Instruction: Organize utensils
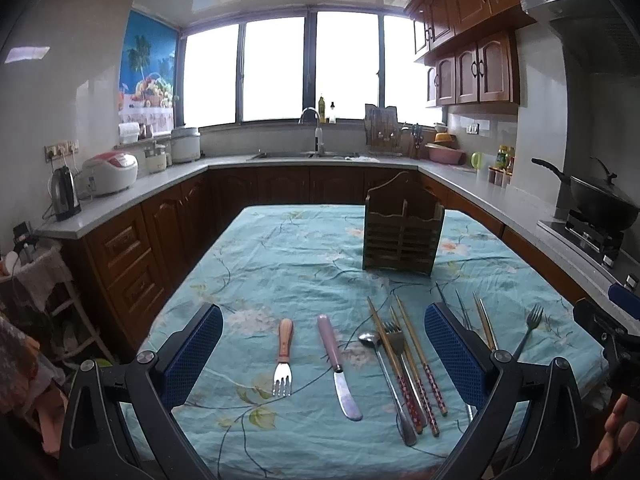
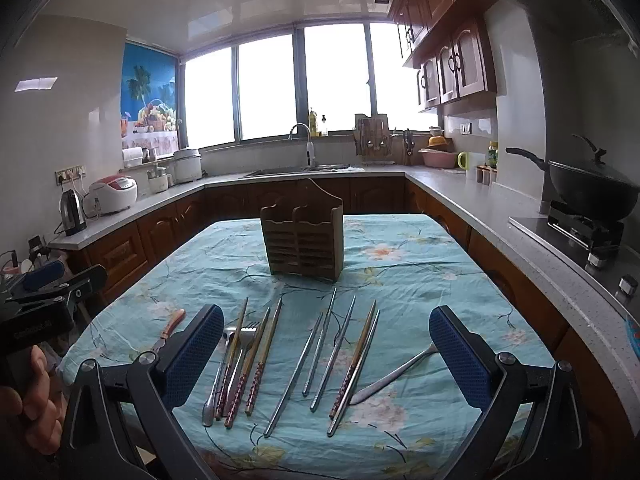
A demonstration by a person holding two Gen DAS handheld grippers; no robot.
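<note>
Daylight floods in from the blown-out windows (image 1: 280,68), leaving the cabinets (image 1: 132,256) below dim. Both fisheye views bend straight lines and darken toward the corners. Focus is fairly sharp on the tablecloth (image 2: 400,280), and the ceiling (image 2: 224,0) shows soft glare.

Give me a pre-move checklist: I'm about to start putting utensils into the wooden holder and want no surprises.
1. Left hand-held gripper open, holding nothing: ok.
2. Right hand-held gripper open, holding nothing: ok.
3. Wooden holder upright on the tablecloth: ok.
4. Holder compartments free: cannot tell, insides not visible.
5. Wooden-handled fork and purple-handled knife lie apart, easy to grasp singly: ok.
6. Spoon, fork and patterned chopsticks overlap in a pile: not ok.
</note>
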